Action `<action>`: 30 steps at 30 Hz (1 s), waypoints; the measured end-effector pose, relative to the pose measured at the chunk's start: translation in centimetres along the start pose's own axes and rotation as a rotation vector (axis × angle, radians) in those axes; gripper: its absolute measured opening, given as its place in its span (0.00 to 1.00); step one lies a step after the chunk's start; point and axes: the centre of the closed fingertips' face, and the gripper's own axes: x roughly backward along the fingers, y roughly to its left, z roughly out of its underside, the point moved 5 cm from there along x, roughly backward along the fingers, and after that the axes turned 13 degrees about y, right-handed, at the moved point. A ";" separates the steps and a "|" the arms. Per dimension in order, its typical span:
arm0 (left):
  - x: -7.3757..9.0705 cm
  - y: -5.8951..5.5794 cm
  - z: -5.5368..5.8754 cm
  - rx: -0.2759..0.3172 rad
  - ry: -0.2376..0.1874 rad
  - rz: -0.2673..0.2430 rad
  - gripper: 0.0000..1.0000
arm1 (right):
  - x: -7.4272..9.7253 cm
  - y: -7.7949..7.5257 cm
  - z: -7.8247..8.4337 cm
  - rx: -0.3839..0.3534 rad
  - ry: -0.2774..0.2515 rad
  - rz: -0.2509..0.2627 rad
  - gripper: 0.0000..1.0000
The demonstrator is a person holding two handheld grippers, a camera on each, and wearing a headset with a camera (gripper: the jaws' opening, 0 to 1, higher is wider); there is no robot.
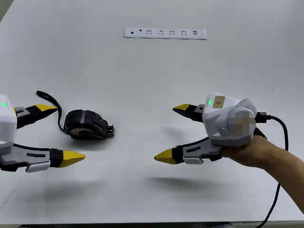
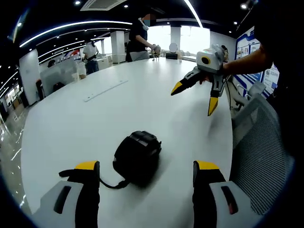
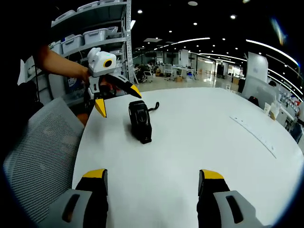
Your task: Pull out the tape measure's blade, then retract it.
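Tape measure [image 1: 86,124] lies between left gripper [image 3: 118,101] and right gripper [image 1: 168,132], blade housed; jaws wide, empty. Case judged rigid, weighty: clamp body, pinch end hook [image 1: 111,129].

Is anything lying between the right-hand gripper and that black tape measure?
Nothing: the head view shows just bare white table between the right gripper and the tape measure.

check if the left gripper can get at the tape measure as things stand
Probably yes. The left gripper has its jaws open, and the tape measure lies on the table just ahead of them with nothing between. Its strap trails near one jaw but shouldn't block.
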 end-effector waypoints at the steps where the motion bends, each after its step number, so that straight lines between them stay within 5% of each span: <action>1: -0.1 0.2 -0.1 -0.006 0.002 0.005 0.75 | -0.3 0.0 -0.2 0.010 0.002 -0.006 0.77; 30: -2.4 2.3 -0.3 -0.223 0.147 0.092 0.44 | -6.1 -0.8 -3.6 0.213 0.027 -0.093 0.43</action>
